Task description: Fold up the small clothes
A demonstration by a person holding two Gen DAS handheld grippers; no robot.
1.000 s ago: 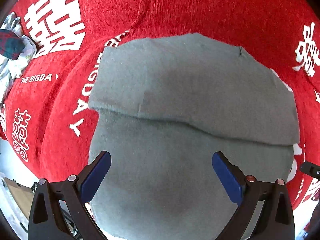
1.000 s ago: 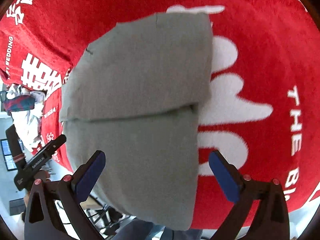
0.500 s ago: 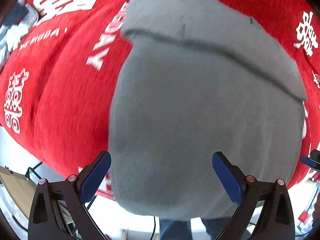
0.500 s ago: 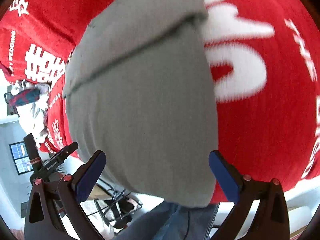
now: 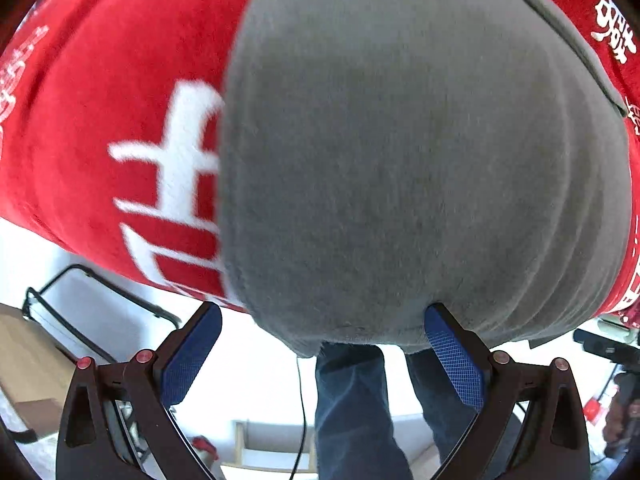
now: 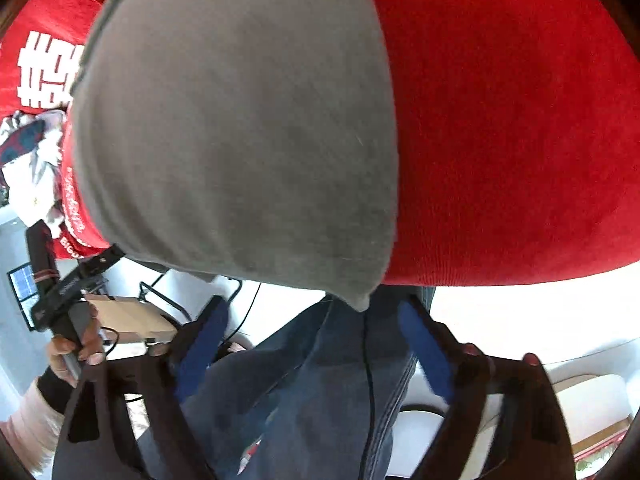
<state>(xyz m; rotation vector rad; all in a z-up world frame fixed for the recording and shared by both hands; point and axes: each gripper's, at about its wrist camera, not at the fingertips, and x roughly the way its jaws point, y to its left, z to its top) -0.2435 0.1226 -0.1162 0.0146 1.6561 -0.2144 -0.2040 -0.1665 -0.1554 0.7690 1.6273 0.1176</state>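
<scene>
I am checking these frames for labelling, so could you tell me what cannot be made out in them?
- Left wrist: the far fold of the grey cloth runs off the top edge.
- Right wrist: the right gripper is motion-blurred.
- Both views: the cloth hides the red cover beneath it.

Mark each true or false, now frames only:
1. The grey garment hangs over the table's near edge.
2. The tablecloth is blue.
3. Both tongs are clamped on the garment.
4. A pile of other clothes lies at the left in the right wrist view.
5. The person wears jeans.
1. True: the grey garment droops past the edge of the cloth-covered table.
2. False: the tablecloth is red with white lettering.
3. False: the left tongs and right tongs both stand open below the hem, pads off the fabric.
4. True: the pile of clothes sits there.
5. True: the jeans show below.
</scene>
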